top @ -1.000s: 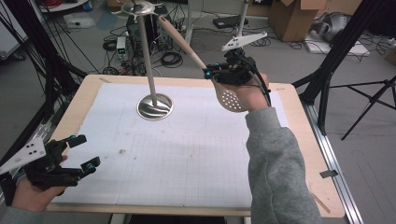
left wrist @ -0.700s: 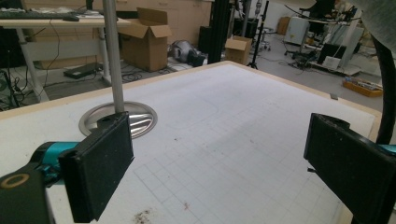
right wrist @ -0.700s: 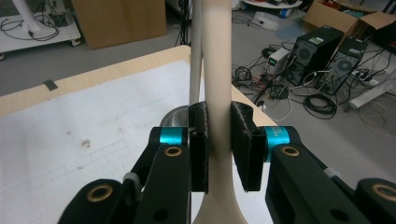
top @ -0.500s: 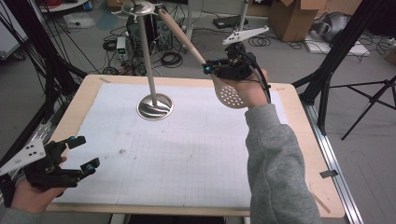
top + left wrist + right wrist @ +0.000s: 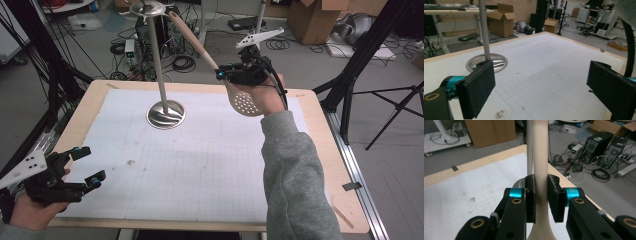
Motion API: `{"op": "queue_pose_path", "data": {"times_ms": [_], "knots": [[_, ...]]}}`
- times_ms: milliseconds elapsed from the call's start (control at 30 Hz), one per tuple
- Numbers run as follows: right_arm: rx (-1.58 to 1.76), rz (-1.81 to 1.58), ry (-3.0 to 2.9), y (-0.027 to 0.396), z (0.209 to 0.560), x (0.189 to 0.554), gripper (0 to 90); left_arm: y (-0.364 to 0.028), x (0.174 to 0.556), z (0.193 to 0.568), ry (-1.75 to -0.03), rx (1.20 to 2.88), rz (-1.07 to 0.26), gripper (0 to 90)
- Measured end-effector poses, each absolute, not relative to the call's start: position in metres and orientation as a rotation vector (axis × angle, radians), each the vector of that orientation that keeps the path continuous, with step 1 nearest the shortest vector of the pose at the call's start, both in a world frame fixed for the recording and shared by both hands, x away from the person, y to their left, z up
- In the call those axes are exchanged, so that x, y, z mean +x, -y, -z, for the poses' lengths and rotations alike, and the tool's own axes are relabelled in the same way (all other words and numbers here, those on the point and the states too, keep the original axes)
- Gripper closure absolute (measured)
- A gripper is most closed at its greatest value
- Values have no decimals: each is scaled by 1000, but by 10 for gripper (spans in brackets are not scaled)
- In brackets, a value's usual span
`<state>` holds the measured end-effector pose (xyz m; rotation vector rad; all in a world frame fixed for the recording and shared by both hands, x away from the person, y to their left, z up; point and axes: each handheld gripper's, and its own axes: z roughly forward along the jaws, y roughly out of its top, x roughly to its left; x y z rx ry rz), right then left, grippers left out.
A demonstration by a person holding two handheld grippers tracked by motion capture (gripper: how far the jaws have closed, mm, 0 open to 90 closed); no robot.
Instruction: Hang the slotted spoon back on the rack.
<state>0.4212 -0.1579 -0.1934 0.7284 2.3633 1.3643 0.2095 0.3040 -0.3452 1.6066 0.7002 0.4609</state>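
The right claw (image 5: 239, 75) was raised above the far right part of the bench (image 5: 320, 150) and was clenched on the neck of a beige slotted spatula (image 5: 210, 55). In the right gripper view the two black pads (image 5: 530, 195) pressed against either side of the handle (image 5: 541, 157), which ran upward out of the top of the frame, so its far end was cut off there. In the high view the handle slanted up and to the left towards the top disc (image 5: 146, 7) of a metal stand (image 5: 159, 70); whether the tip touched that disc or merely passed beside it could not be determined. The perforated blade (image 5: 245, 104) hung below the claw, against the person's right hand (image 5: 267, 97), which covered part of its edge. The stand's pole rose from a round base (image 5: 166, 115) resting on the white gridded mat (image 5: 200, 165) that covered the bench. In the right gripper view the pole (image 5: 529, 145) was largely concealed behind the spatula handle. The left claw (image 5: 85, 165) was held low at the near left corner of the bench, released, with its pads (image 5: 477, 90) standing wide apart and nothing between them. The left hand (image 5: 30, 212) was cut off by the lower frame edge. A grey sleeve (image 5: 295, 185) covered the right forearm and hid part of the mat.
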Motion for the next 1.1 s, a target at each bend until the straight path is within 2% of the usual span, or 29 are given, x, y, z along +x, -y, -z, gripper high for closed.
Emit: {"op": "queue_pose_path", "data": {"times_ms": [1100], "knots": [[739,-1340,-2398,130,207,432,778,-309,205,343,-706,1594,-473,85]]}}
